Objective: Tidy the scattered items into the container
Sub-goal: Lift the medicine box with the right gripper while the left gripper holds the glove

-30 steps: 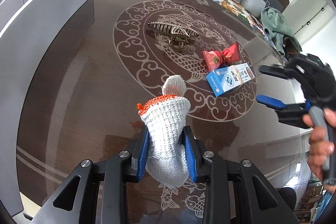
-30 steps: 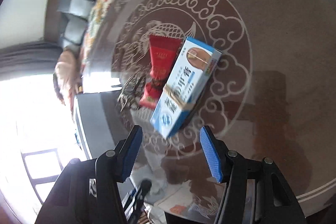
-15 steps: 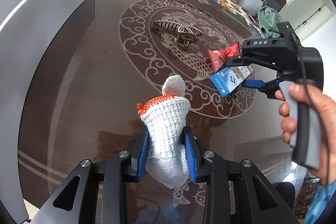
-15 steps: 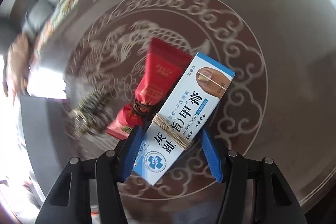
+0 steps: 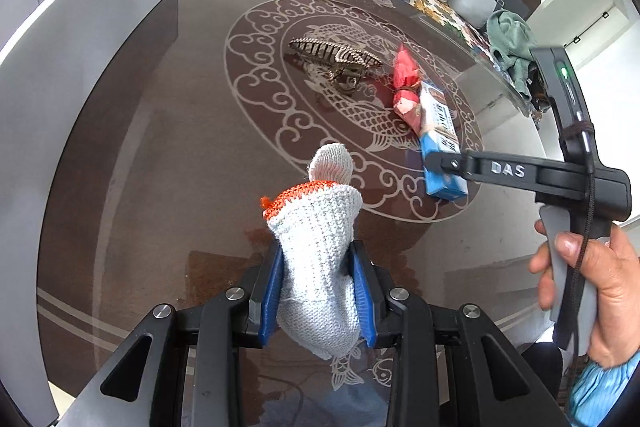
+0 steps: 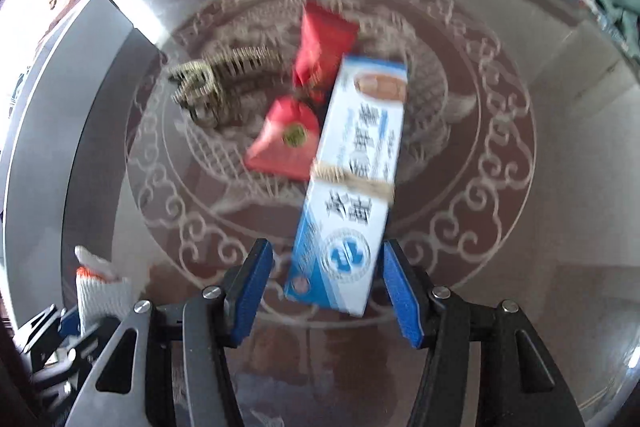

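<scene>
The white knit glove (image 5: 320, 267) with an orange cuff is pinched tight between the blue pads of the left gripper (image 5: 318, 291), above the near edge of the brown glass table (image 5: 168, 163). The grey container (image 5: 72, 39) stands along the table's left edge. Near the middle of the table lie a spiky hair claw (image 5: 334, 53), a red packet (image 5: 406, 87) and a blue and white box (image 6: 352, 187). The packet touches the box. The right gripper (image 6: 328, 291) has its jaws wide apart, one on each side of the box's near end, with small gaps, not squeezing it. A hand (image 5: 600, 287) holds its handle.
</scene>
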`<state>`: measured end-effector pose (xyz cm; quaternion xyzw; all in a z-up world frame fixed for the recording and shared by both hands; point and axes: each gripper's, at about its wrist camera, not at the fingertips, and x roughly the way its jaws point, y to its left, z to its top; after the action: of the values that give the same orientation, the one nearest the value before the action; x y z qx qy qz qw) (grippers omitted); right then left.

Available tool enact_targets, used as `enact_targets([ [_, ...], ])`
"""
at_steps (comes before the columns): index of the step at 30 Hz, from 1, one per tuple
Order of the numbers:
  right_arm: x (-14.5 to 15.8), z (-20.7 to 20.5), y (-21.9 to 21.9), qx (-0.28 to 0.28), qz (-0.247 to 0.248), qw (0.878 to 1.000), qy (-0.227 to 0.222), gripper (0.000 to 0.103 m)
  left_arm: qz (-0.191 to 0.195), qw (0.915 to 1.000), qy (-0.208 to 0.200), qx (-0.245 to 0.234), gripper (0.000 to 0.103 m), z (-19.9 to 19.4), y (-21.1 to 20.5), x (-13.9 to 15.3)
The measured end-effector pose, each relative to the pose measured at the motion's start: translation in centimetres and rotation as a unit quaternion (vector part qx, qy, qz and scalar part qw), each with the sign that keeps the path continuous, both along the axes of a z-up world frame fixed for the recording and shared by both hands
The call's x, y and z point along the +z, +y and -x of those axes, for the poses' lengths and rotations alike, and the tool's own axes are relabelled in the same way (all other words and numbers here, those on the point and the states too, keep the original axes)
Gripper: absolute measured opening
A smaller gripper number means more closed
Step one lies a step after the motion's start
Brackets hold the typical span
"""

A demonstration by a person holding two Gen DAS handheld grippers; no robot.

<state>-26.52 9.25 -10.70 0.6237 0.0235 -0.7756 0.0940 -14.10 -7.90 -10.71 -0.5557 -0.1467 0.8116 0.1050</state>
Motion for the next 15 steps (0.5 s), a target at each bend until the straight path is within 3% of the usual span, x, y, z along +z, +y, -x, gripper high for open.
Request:
enact_targets([
  [5, -0.3, 0.2, -1.4, 0.012, -0.042, 0.999, 0.015, 0.055, 0.007, 1.0, 0.001, -0.001, 0.033, -0.1, 0.3, 0.4],
  [7, -0.4, 0.0, -1.0, 0.006, -0.052, 0.998, 0.027, 0.046, 0.009, 1.0, 0.0, -0.003, 0.033, -0.1, 0.4, 0.3],
  [15, 1.2, -4.0, 1.3, 0.0, -0.01, 0.997, 0.082, 0.043, 0.005, 0.9997, 0.001, -0.024, 0.033, -0.9, 1.6, 0.5],
])
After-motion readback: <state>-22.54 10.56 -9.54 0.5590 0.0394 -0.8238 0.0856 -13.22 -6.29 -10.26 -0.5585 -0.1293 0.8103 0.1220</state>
